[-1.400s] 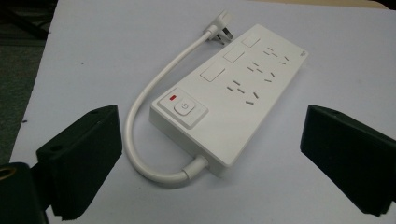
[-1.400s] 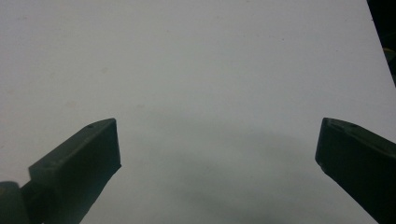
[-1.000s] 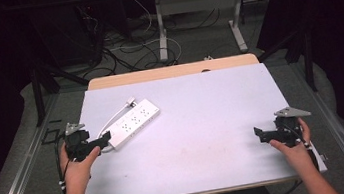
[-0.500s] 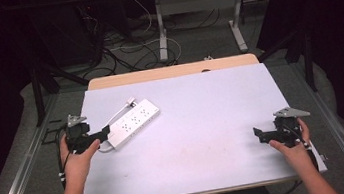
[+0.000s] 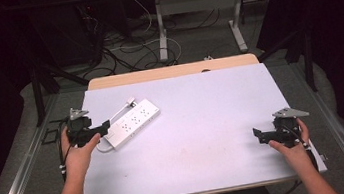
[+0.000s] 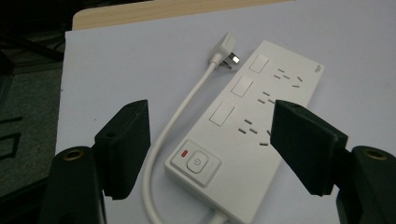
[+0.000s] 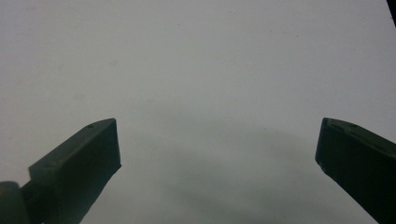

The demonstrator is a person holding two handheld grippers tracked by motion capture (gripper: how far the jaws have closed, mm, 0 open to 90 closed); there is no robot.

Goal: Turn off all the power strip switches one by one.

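Note:
A white power strip (image 5: 133, 122) lies at the left of the white table (image 5: 211, 107), with its short white cord (image 6: 184, 109) curled alongside and its plug (image 6: 227, 52) resting on the table. My left gripper (image 5: 102, 128) is open at the strip's near end. In the left gripper view the power strip (image 6: 252, 116) sits between and beyond the jaws of my left gripper (image 6: 212, 140), its switch button (image 6: 195, 163) nearest me. My right gripper (image 5: 258, 135) hovers open at the table's right front. In its own view my right gripper (image 7: 217, 149) has only bare table (image 7: 196, 70) between its jaws.
A strip of bare wood (image 5: 171, 72) runs along the table's far edge. Behind it the floor holds loose cables (image 5: 123, 48) and the legs of another table (image 5: 161, 28). Metal rails (image 5: 23, 167) flank the table on both sides.
My left gripper has moved forward along the table's left side, closing in on the power strip's near end. The right gripper has barely shifted.

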